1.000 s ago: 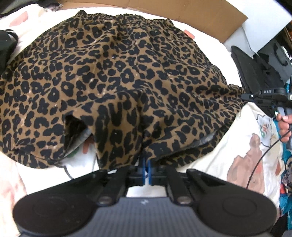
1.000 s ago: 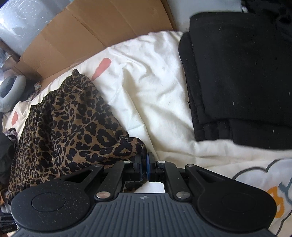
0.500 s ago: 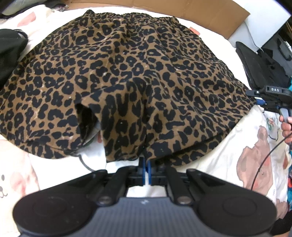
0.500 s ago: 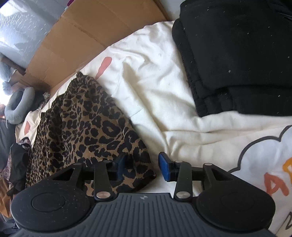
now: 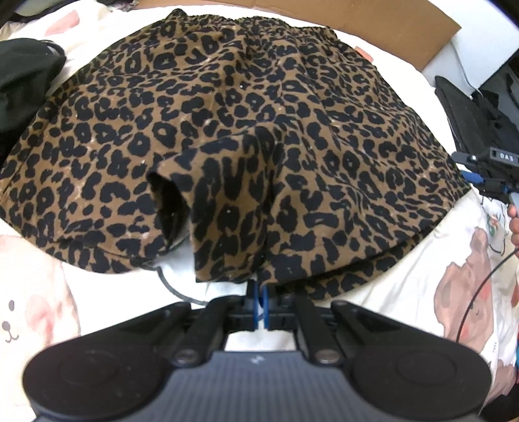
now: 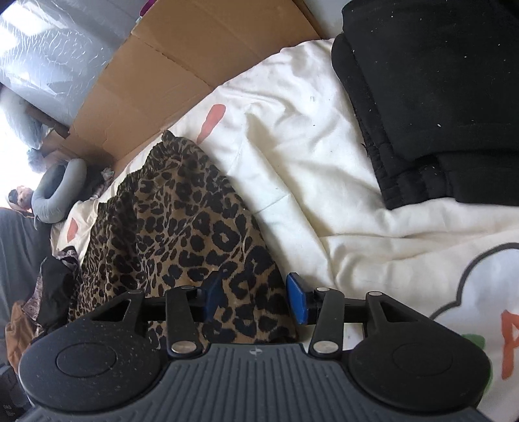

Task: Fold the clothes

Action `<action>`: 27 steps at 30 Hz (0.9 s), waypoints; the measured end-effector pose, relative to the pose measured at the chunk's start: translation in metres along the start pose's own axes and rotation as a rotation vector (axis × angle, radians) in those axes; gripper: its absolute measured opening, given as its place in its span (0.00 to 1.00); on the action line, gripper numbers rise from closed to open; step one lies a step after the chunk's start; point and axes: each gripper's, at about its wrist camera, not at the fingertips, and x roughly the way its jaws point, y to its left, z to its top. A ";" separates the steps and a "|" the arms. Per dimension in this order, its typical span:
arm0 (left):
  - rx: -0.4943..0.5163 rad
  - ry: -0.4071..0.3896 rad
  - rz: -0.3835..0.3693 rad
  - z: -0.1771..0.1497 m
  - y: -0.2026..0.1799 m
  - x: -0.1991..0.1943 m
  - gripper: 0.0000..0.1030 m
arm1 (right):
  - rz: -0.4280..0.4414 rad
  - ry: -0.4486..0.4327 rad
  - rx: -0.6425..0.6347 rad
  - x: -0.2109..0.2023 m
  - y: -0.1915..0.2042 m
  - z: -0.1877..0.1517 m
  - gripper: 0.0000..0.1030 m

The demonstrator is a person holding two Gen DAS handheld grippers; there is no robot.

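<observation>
So, leopard-print brown/black fabric garment [image 5: 227, 136], looks like a skirt w/ gathered elastic waistband at the far edge, lies spread across a cream bedsheet w/ cartoon animal prints [image 5: 405, 292]. Waistband end sits near the brown flattened cardboard sheet [image 5: 373, 19] at the back. Near hem is bunched up w/ a raised fold in the middle, dark opening under it on the left side of the fold.

Left gripper [image 5: 261, 305], black w/ blue pads, is pinched tight on the near hem of the skirt; jaws nearly touching, thin fabric edge caught between them. Points steeply down at the bed.

Right gripper [image 6: 256, 300] sits at the skirt's right corner, jaws about half apart. Fabric lies between the blue pads [image 6: 298, 302] but they don't press on it — cloth lies loose on the sheet, right pad clear of it, left pad partly hidden behind the cloth. In the left wrist view the same gripper shows at the far right edge by the skirt's side, w/ fingers of a person's hand [image 5: 512, 224] and a thin black cable [image 5: 476, 298] below it.

Other stuff: folded black thick garment stack [image 6: 438, 97] on the sheet, well apart from the skirt on the right. Black crumpled cloth [image 5: 22, 84] at the skirt's left side. Grey U-shaped neck pillow [image 6: 58, 191] beyond the bed's far corner. Clear plastic-wrapped bundle [image 6: 55, 48] behind the cardboard.
</observation>
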 end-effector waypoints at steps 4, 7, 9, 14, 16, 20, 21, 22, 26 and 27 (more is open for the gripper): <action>0.001 0.001 -0.004 -0.001 0.002 0.001 0.03 | 0.014 0.020 0.025 0.010 -0.007 0.007 0.47; 0.000 0.000 -0.005 -0.002 0.003 0.001 0.03 | 0.022 0.061 0.049 0.012 -0.013 0.008 0.36; -0.001 0.000 -0.004 -0.003 0.003 0.001 0.03 | 0.007 0.094 0.059 0.011 -0.015 0.005 0.23; 0.000 0.000 -0.003 -0.002 0.003 0.000 0.03 | 0.023 0.151 0.117 0.009 -0.024 -0.016 0.16; 0.000 0.001 -0.001 -0.003 0.003 -0.001 0.03 | 0.040 0.151 0.159 0.006 -0.029 -0.023 0.16; 0.003 0.003 0.001 -0.004 0.001 -0.002 0.03 | 0.078 0.132 0.261 0.006 -0.042 -0.029 0.17; 0.004 0.003 0.002 -0.004 0.001 -0.002 0.03 | 0.086 0.124 0.291 0.007 -0.045 -0.029 0.17; 0.006 0.004 0.003 -0.004 0.000 -0.002 0.03 | 0.091 0.117 0.311 0.009 -0.046 -0.030 0.17; 0.022 0.006 0.001 -0.005 -0.005 -0.007 0.03 | 0.079 0.099 0.335 0.010 -0.044 -0.030 0.04; 0.028 0.007 -0.001 -0.005 -0.007 -0.008 0.03 | 0.068 0.091 0.321 0.006 -0.040 -0.028 0.03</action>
